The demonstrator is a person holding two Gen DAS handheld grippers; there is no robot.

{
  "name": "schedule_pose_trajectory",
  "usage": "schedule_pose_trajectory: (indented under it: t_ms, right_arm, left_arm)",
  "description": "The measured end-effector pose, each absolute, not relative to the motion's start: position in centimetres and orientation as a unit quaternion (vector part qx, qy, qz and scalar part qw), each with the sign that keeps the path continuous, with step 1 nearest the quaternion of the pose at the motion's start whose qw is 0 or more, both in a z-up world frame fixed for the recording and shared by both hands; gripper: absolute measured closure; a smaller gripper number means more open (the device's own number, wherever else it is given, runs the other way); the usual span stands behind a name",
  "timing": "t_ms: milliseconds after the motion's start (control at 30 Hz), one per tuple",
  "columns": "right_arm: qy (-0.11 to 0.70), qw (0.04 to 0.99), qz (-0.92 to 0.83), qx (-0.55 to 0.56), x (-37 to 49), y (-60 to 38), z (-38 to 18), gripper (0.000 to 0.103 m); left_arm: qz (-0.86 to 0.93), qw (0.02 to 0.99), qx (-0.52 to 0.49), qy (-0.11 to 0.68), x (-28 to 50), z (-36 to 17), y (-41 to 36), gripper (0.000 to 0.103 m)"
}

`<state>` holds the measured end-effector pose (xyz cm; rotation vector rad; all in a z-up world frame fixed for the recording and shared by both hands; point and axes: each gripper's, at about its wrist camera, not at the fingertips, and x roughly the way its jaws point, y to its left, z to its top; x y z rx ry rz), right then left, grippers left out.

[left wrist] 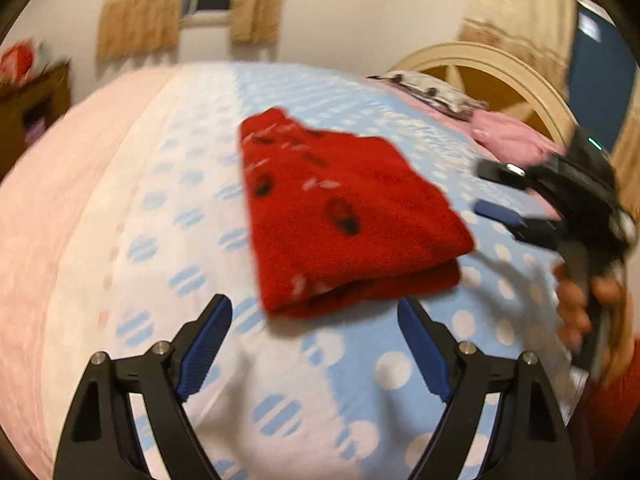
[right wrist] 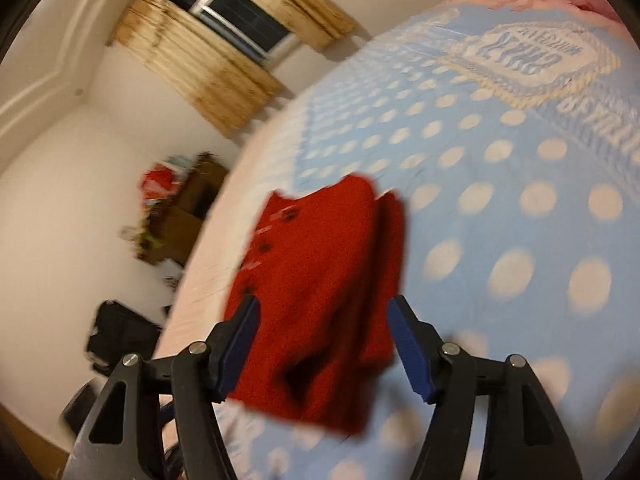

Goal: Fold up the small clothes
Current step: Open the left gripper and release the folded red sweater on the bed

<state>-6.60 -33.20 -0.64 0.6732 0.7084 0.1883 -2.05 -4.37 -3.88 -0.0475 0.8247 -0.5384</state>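
Note:
A small red fleece garment (left wrist: pixel 340 216) with dark spots lies folded in layers on the blue dotted bedspread (left wrist: pixel 400 368). My left gripper (left wrist: pixel 316 316) is open and empty, just in front of the garment's near folded edge. My right gripper (left wrist: pixel 490 188) shows at the right of the left wrist view, open, beside the garment's right edge. In the right wrist view the garment (right wrist: pixel 320 280) lies ahead between the open fingers of my right gripper (right wrist: pixel 322 316), which hold nothing. Both views are blurred.
The bed has a pink side (left wrist: pixel 48 240) at the left and pink pillows (left wrist: pixel 512 140) by a cream headboard (left wrist: pixel 500 64) at the far right. A brown cabinet (right wrist: pixel 188 216) and a black bag (right wrist: pixel 120 332) stand on the floor beyond the bed edge.

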Motion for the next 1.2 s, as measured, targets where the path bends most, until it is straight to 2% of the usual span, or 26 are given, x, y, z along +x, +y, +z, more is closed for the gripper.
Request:
schedule_pose_trajectory:
  t_ms: [233, 267, 300, 333, 367, 467, 600, 733, 867, 1033, 1100, 1133, 1167, 1200]
  right_arm:
    - [0.382, 0.903, 0.088, 0.176, -6.1, -26.0, -1.0, 0.037]
    - [0.395, 0.903, 0.072, 0.153, -5.5, -25.3, -1.5, 0.045]
    - [0.406, 0.902, 0.058, 0.136, -5.1, -24.9, -2.0, 0.059]
    - [0.416, 0.899, 0.049, 0.129, -4.8, -25.0, -2.5, 0.089]
    - [0.429, 0.894, 0.035, 0.126, -4.5, -24.9, -3.2, 0.091]
    - [0.434, 0.896, -0.006, 0.09, -4.8, -25.3, -4.3, 0.095]
    - [0.429, 0.887, 0.009, 0.168, -6.0, -27.6, -5.7, 0.096]
    - [0.434, 0.886, 0.031, 0.158, -6.6, -27.3, -5.7, 0.096]
    - [0.442, 0.877, 0.061, 0.175, -7.8, -27.2, -3.9, 0.094]
    - [0.368, 0.891, 0.083, 0.252, -7.8, -30.1, 0.6, 0.093]
    - [0.355, 0.883, 0.1, 0.289, -6.3, -30.9, 1.3, 0.084]
    - [0.349, 0.873, 0.118, 0.32, -5.3, -31.4, 1.1, 0.054]
    - [0.342, 0.861, 0.132, 0.352, -4.4, -31.8, 0.7, 0.011]
    - [0.331, 0.853, 0.139, 0.38, -3.7, -32.1, 0.3, 0.004]
  left_arm:
    - [-0.229, 0.881, -0.075, 0.407, -3.3, -4.3, -1.6, 0.016]
    - [-0.226, 0.883, -0.078, 0.405, -3.4, -4.3, -1.2, 0.016]
    - [-0.223, 0.884, -0.08, 0.402, -3.4, -4.3, -0.9, 0.016]
    - [-0.219, 0.887, -0.081, 0.398, -3.6, -4.2, -0.5, 0.016]
    - [-0.216, 0.888, -0.081, 0.397, -3.4, -4.1, -0.3, 0.016]
    - [-0.205, 0.893, -0.076, 0.393, -3.1, -4.2, 0.4, 0.016]
    - [-0.193, 0.893, -0.085, 0.398, -2.5, -4.4, 1.2, 0.016]
    - [-0.189, 0.888, -0.091, 0.41, -1.7, -4.8, 1.3, 0.016]
    - [-0.186, 0.896, -0.07, 0.398, -1.1, -4.2, 1.4, 0.016]
    - [-0.19, 0.897, -0.092, 0.387, 1.4, -2.6, 0.5, 0.016]
    - [-0.209, 0.889, -0.097, 0.396, 3.2, -2.1, -0.9, 0.016]
    - [-0.209, 0.887, -0.095, 0.401, 3.9, -2.1, -1.3, 0.016]
    - [-0.205, 0.884, -0.092, 0.41, 5.0, -2.0, -2.1, 0.016]
    - [-0.205, 0.881, -0.092, 0.416, 5.8, -1.9, -2.5, 0.016]
